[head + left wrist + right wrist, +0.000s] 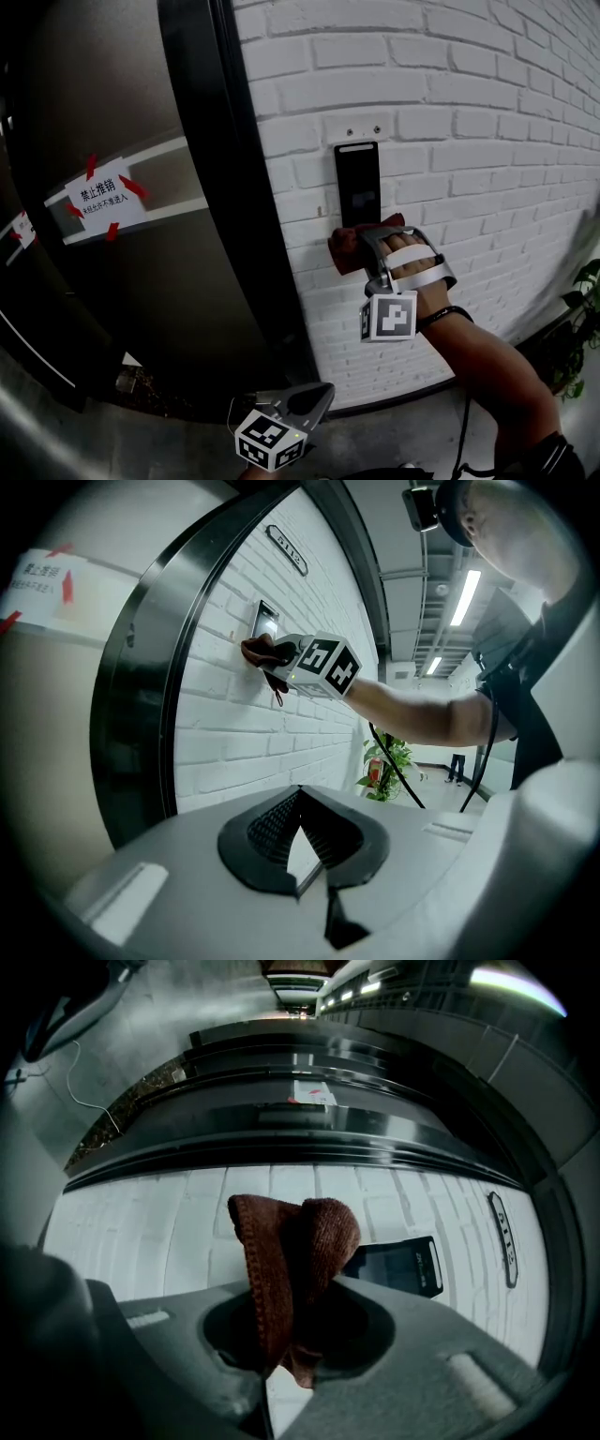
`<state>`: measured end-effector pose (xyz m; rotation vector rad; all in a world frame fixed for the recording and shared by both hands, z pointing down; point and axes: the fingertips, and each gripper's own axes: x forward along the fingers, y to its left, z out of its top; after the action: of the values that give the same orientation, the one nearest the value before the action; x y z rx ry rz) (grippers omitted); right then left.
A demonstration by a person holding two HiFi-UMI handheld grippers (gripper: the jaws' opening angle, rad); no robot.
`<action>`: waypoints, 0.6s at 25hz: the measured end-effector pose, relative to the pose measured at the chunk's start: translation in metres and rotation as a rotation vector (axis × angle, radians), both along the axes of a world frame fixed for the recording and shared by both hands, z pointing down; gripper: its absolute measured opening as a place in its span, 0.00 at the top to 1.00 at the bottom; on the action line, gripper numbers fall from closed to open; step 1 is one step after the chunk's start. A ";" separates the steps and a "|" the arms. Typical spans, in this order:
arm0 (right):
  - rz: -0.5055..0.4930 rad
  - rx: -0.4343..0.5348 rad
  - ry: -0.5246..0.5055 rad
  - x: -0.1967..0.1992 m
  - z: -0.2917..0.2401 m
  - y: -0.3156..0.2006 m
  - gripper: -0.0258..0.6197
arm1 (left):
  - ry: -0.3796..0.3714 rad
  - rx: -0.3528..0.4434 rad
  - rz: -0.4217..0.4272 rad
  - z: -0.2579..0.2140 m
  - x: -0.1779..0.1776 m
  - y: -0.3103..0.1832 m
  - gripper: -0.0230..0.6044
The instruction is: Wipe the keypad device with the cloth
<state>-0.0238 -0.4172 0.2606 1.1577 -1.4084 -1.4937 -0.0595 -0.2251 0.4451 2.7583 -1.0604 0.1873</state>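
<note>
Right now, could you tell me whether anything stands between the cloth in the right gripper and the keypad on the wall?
Nothing visible does. The right gripper is shut on the cloth, which sits at the lower end of the keypad; only bare brick wall lies around them. The left gripper hangs low, well clear.

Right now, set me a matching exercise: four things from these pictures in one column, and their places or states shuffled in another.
Things:
1. cloth
2. keypad device
3. left gripper
4. paper sign

Places or states:
A. taped to the dark door
B. mounted on the white brick wall
C. clamped in the jaws of the right gripper
D. held low, jaws together, nothing between them

Pairs: 1-C, 2-B, 3-D, 4-A
</note>
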 end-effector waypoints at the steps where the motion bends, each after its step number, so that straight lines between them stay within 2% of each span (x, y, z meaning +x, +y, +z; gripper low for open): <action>1: 0.001 -0.001 -0.002 -0.001 0.000 0.000 0.88 | 0.000 0.001 0.004 0.000 -0.002 0.001 0.94; 10: 0.086 -0.078 0.016 -0.001 0.013 0.001 0.88 | 0.012 -0.012 0.065 0.002 -0.024 0.018 0.94; 15: 0.065 -0.203 -0.105 -0.003 0.029 0.033 0.88 | 0.022 -0.026 0.107 0.012 -0.032 0.023 0.94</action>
<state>-0.0273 -0.3838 0.2894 1.1564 -1.5388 -1.2293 -0.0910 -0.2023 0.4571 2.7887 -0.8997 0.1826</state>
